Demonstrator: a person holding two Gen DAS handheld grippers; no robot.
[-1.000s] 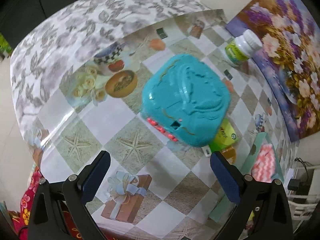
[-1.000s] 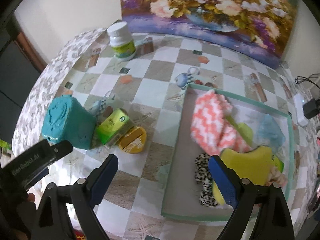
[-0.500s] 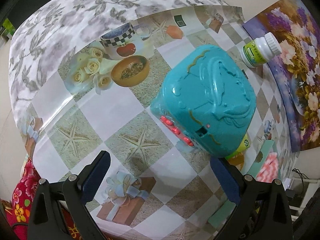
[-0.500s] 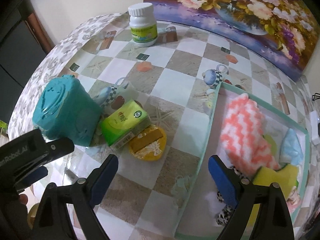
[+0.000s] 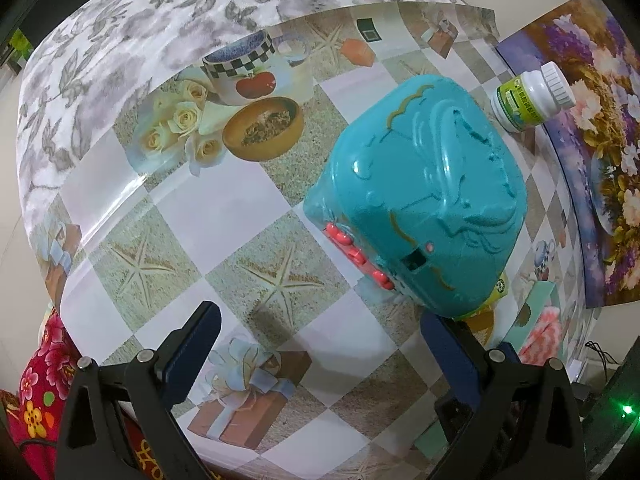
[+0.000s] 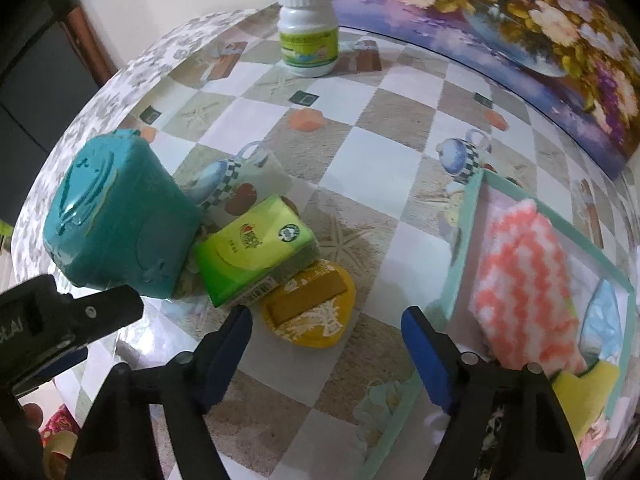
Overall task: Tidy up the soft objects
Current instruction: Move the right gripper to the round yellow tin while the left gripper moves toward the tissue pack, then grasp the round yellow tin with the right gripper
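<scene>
A checkered tablecloth [image 6: 408,128] covers the table, a flower painting [image 6: 520,12] behind. The green tissue pack [image 6: 256,248] lies slantwise beside the teal box [image 6: 116,220]. The right gripper [image 6: 328,344], empty, has been narrowing above; the left gripper [image 5: 320,344] gapes empty.

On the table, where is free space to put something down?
Bare cloth lies between the white bottle and the green tissue pack, and left of the teal box up to the table edge. It is crowded where box, pack and yellow item touch, and inside the tray.

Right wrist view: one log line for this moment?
right gripper: open, closing, empty | below: round yellow sponge | beside: green tissue pack | left gripper: open
</scene>
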